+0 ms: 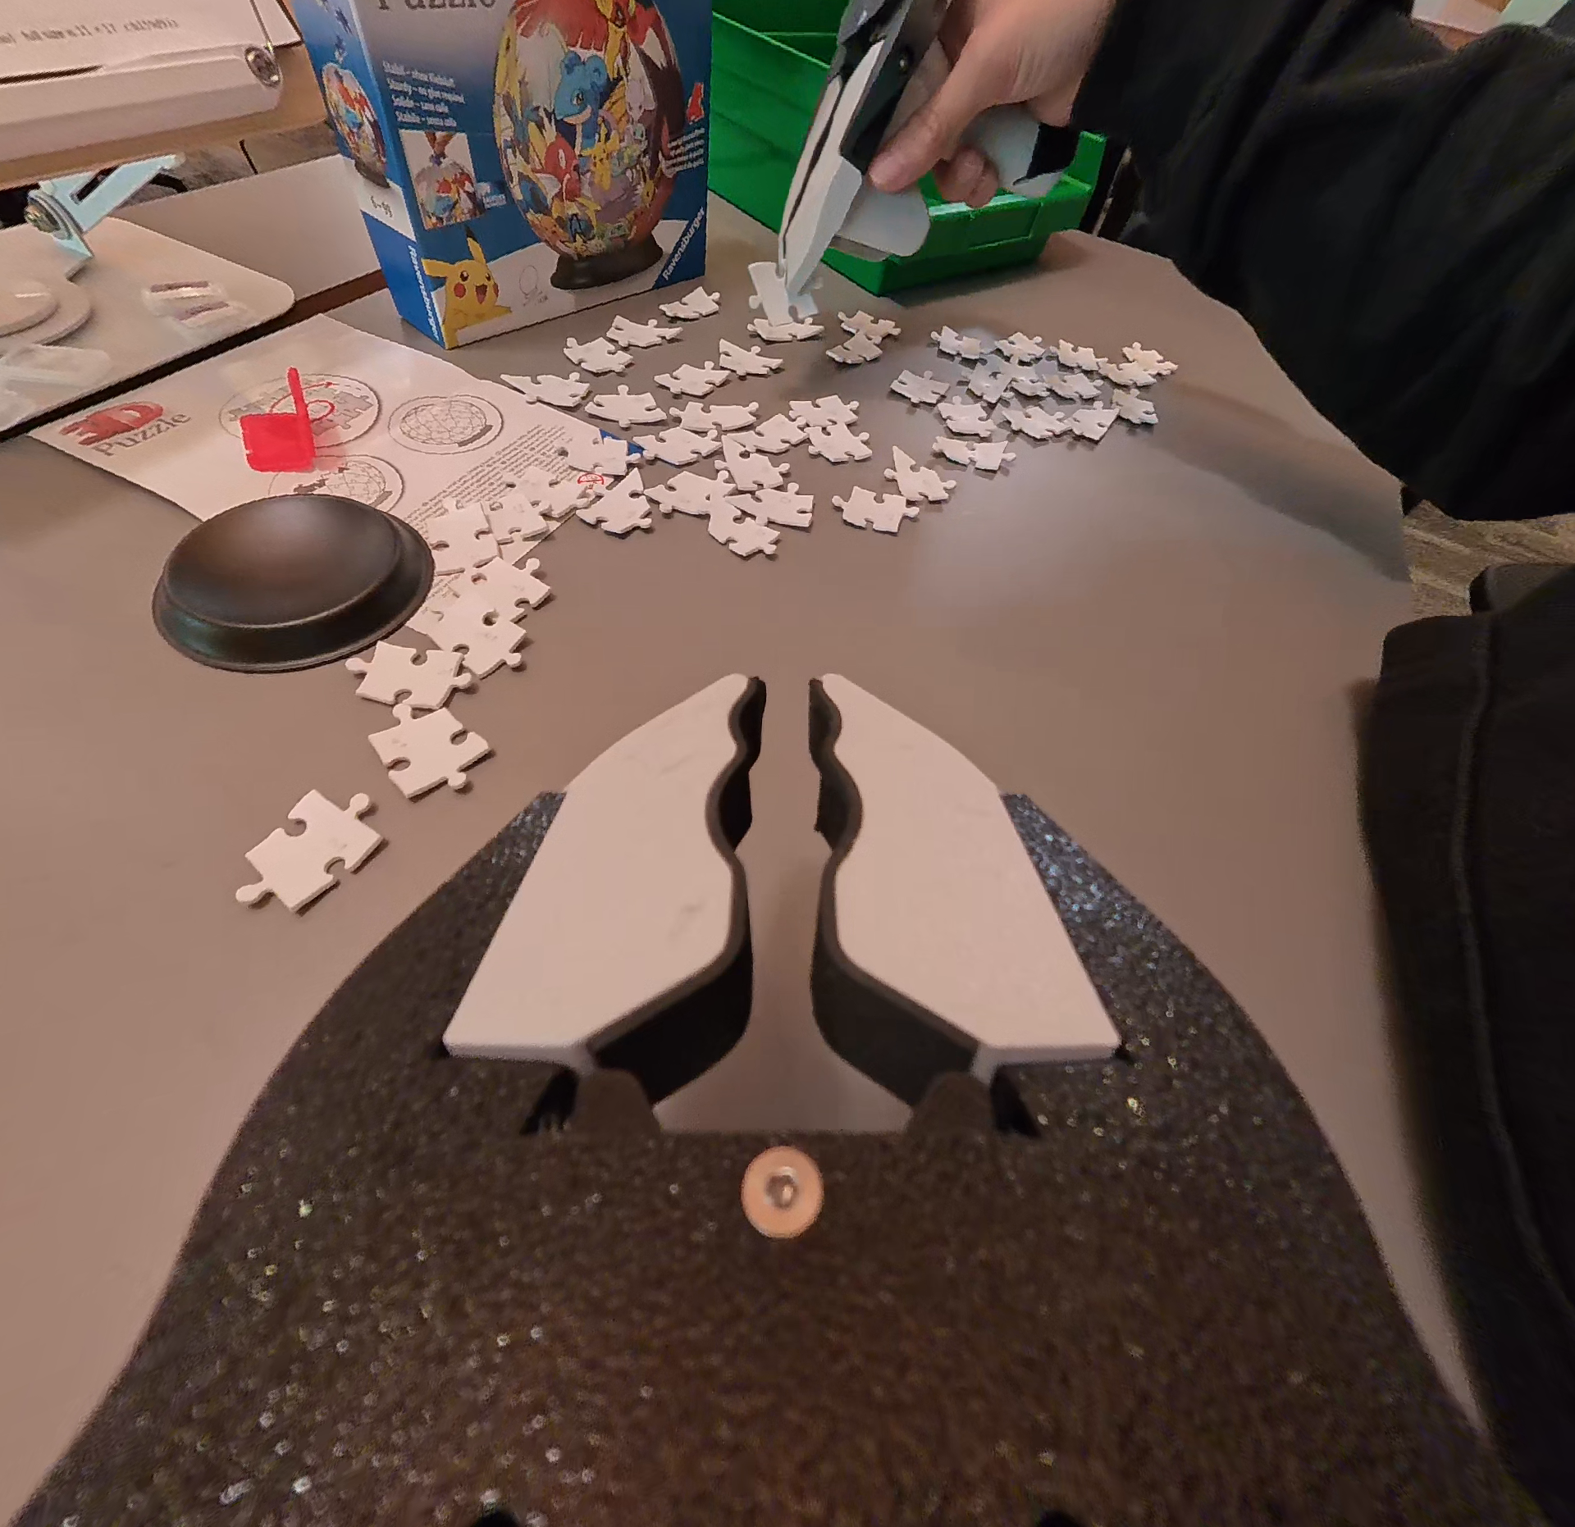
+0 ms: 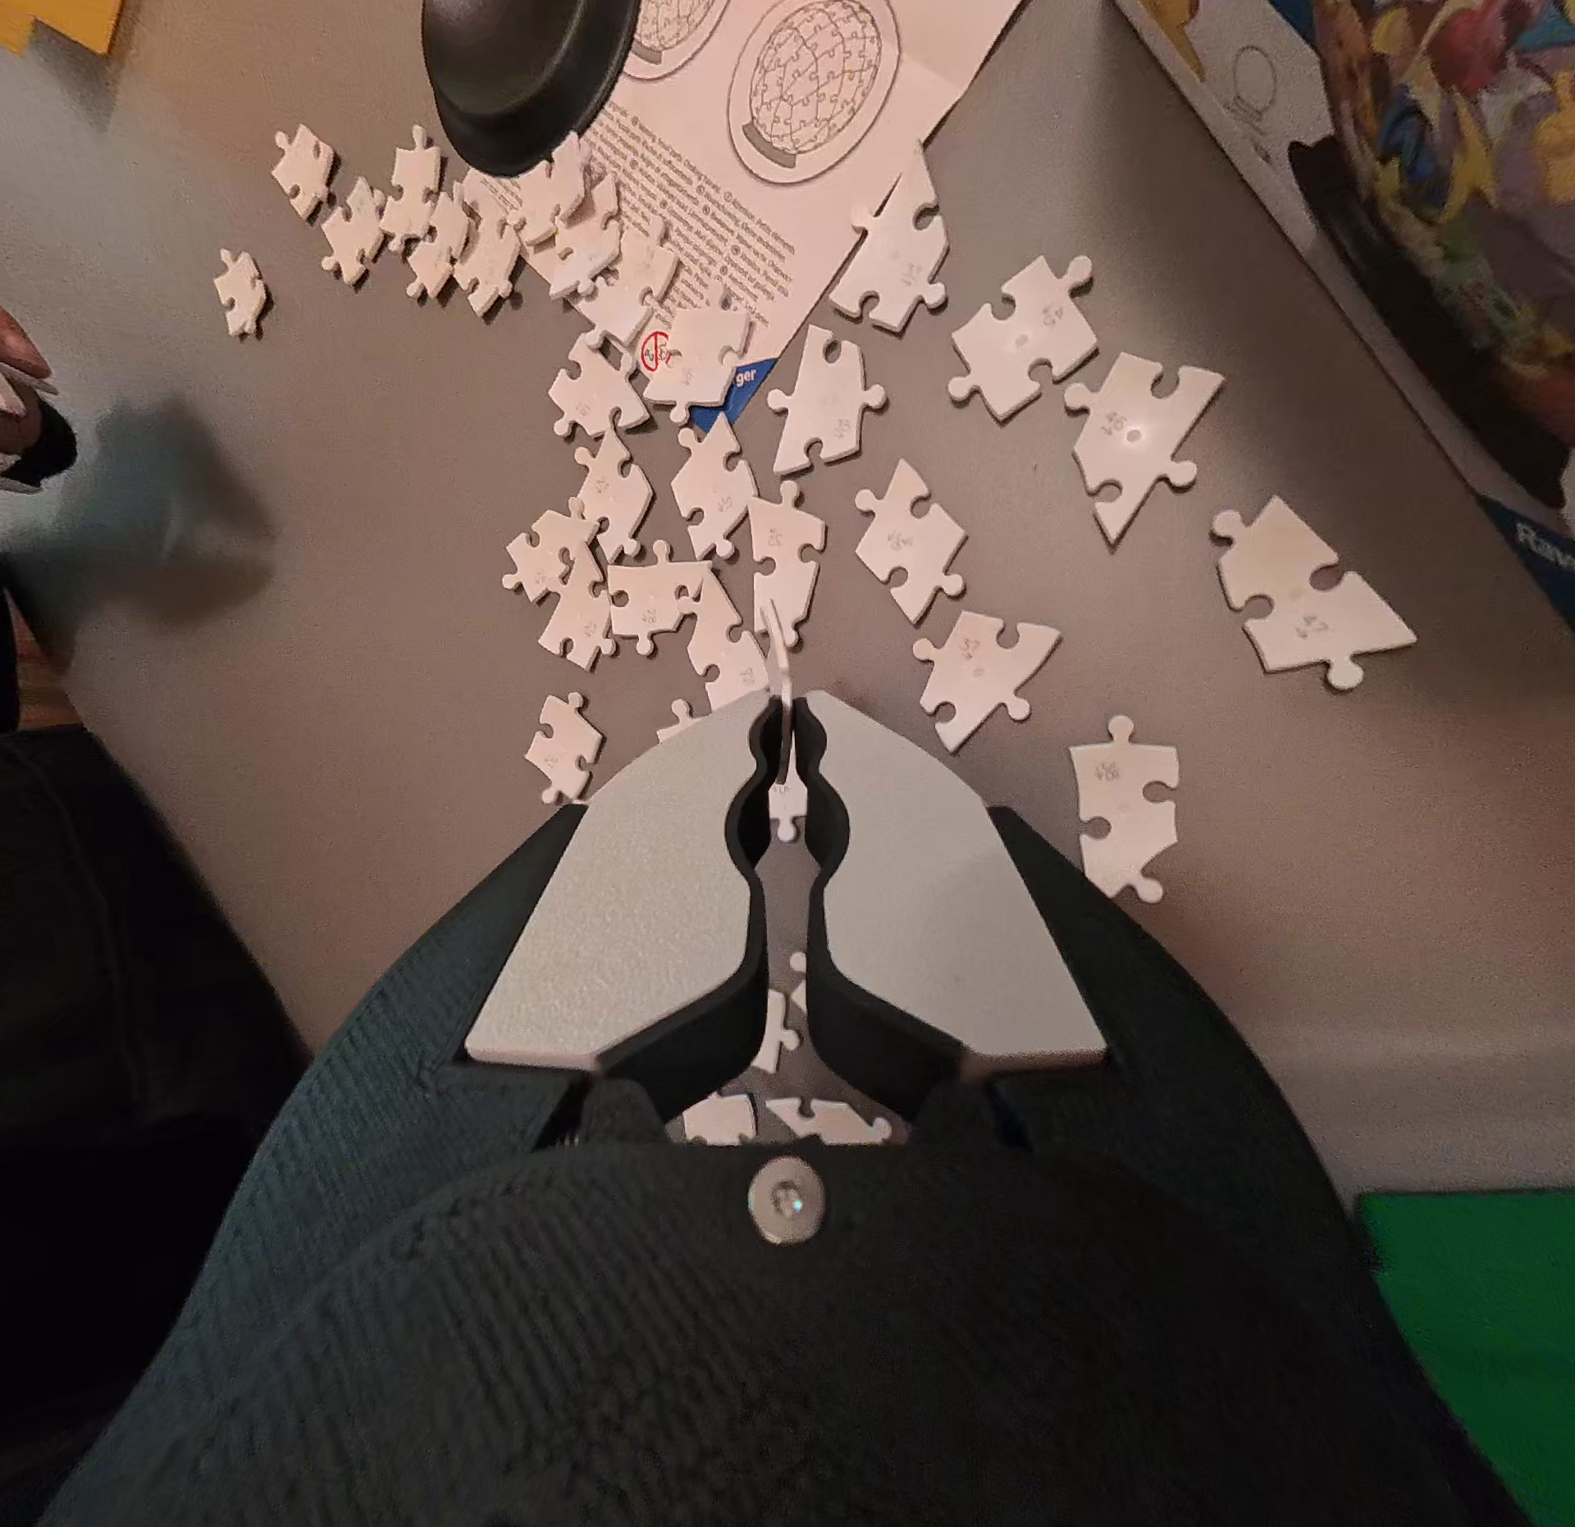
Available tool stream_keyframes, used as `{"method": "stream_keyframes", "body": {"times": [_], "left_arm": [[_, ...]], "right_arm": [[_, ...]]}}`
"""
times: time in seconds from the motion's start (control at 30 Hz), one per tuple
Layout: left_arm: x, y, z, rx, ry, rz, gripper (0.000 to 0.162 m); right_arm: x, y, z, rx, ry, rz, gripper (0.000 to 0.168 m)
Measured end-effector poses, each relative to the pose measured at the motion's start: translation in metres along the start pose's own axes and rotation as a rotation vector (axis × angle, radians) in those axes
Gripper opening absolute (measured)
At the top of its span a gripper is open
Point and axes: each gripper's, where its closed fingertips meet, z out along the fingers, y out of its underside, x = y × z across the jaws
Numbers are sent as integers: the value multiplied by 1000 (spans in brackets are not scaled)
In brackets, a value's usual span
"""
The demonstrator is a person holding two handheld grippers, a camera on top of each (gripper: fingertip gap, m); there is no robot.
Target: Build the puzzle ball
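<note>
On the grey table (image 1: 1065, 634) nearly everything is laid out and almost nothing is built. Loose puzzle pieces (image 1: 733, 447) lie scattered blank side up, well apart from one another in most places and heaped a little where they spill over the instruction sheet (image 1: 477, 430). I cannot see two pieces joined anywhere, so the ball itself does not exist yet in any form. The black round stand (image 1: 290, 583) that should carry it sits bare beside the sheet, with a few pieces just touching its rim. The puzzle box (image 1: 528, 140) stands upright at the far side, and a green bin (image 1: 937, 208) sits behind the spread. The right gripper (image 1: 797, 280), held in a hand (image 1: 980, 97), points down near the far edge of the pieces, its tongs pressed together on a single piece (image 2: 780, 660) pinched on edge and standing up from the table; whether it is lifted clear of the pieces under it I cannot tell. The left gripper (image 1: 786, 702) hangs above bare table nearer the person, its tongs a narrow gap apart and holding nothing. By my reckoning this is the very start: one piece picked out, its neighbour not yet found, and every joint of the ball left to make, then the setting on the stand.
</note>
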Motion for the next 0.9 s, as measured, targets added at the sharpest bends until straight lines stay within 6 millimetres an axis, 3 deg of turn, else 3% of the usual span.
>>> {"method": "stream_keyframes", "body": {"times": [0.47,0.9], "left_arm": [[-2,3,0,-3,7,-8,9],[-5,7,1,-14,10,-21,9]], "right_arm": [[4,-19,6,32,11,-12,2],[8,-52,16,190,-26,95,3]]}}
